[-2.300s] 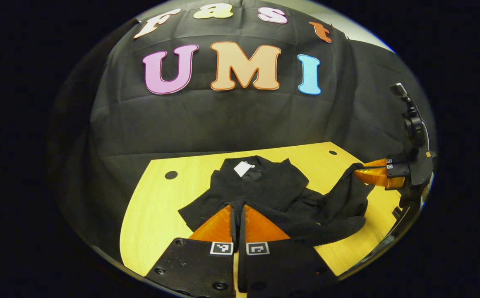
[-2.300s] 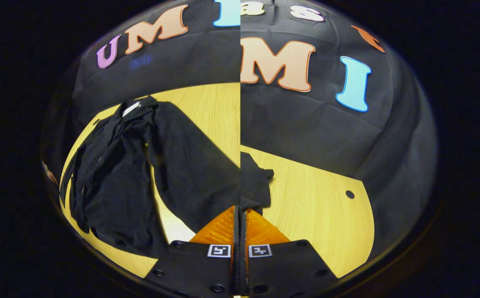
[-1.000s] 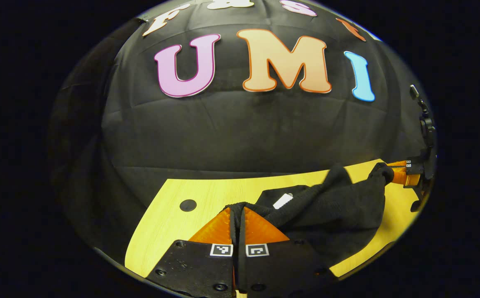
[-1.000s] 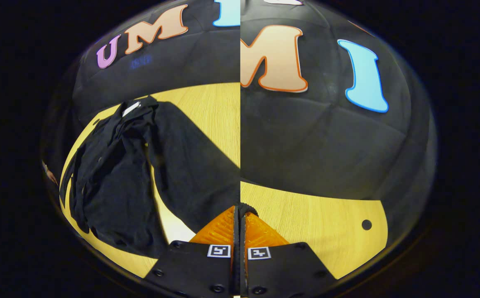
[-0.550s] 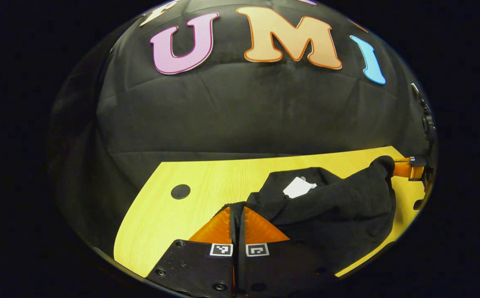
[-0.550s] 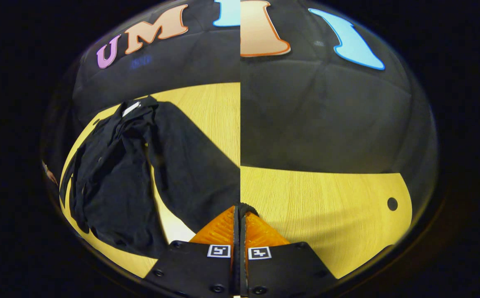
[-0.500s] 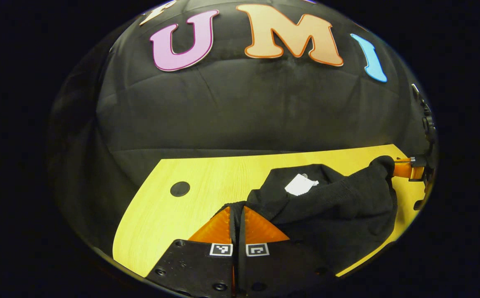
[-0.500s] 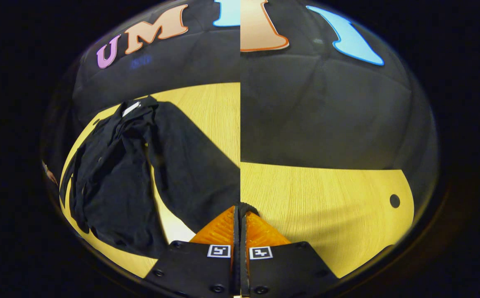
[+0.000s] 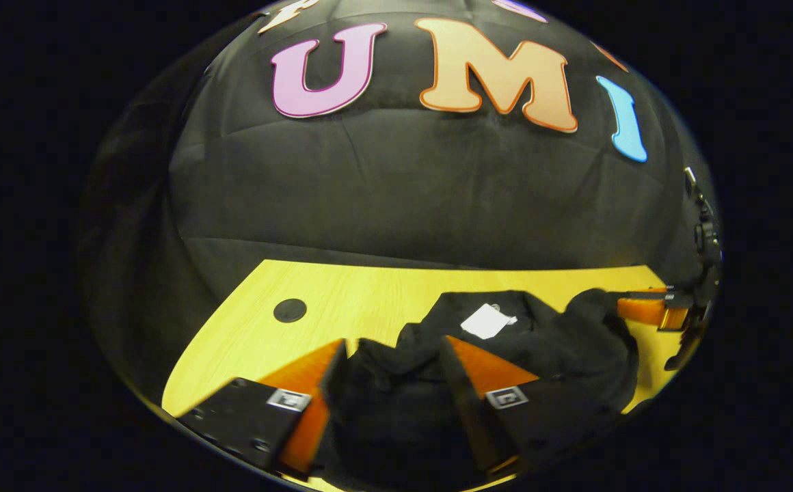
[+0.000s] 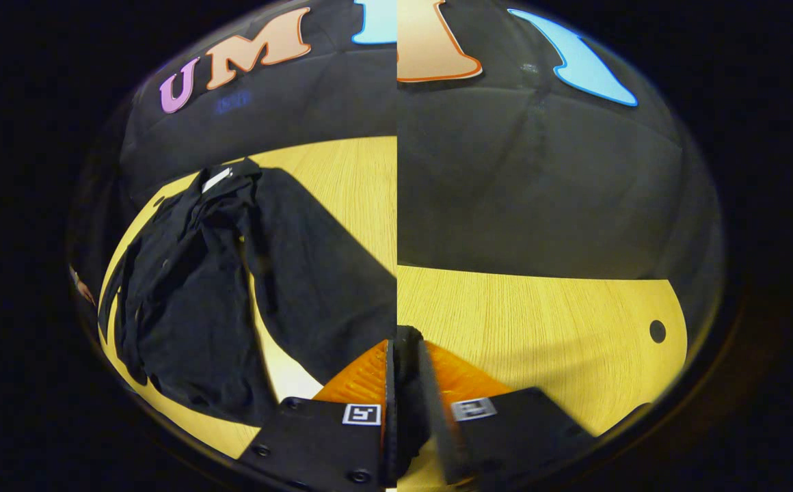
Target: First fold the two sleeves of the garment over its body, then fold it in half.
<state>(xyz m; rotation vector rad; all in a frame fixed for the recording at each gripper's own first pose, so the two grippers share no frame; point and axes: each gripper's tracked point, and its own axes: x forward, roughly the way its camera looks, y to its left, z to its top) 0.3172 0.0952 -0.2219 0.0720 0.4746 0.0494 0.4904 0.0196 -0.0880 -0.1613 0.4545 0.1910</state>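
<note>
The black garment (image 9: 547, 342) lies bunched on the yellow table (image 9: 342, 294), its white neck label (image 9: 485, 321) facing up. My left gripper (image 9: 393, 348) is open, with its orange fingers (image 9: 304, 372) spread to either side of a fold of the cloth. At the far right the right gripper (image 9: 646, 309) has its orange fingers at the garment's other end. In the right gripper view that gripper (image 10: 407, 345) has its jaws slightly apart, a bit of black cloth (image 10: 407, 338) in the gap. That view's left half shows the garment (image 10: 191, 287) spread flat.
The table has a round hole near its left back corner (image 9: 290, 310) and another at the right (image 10: 657, 331). Black cloth wall (image 9: 403, 191) rises right behind the table. Bare wood (image 10: 540, 321) lies ahead of the right gripper.
My left gripper has opened and let the cloth drop between its fingers. The right gripper's right finger has moved outward. The garment has sunk lower onto the table.
</note>
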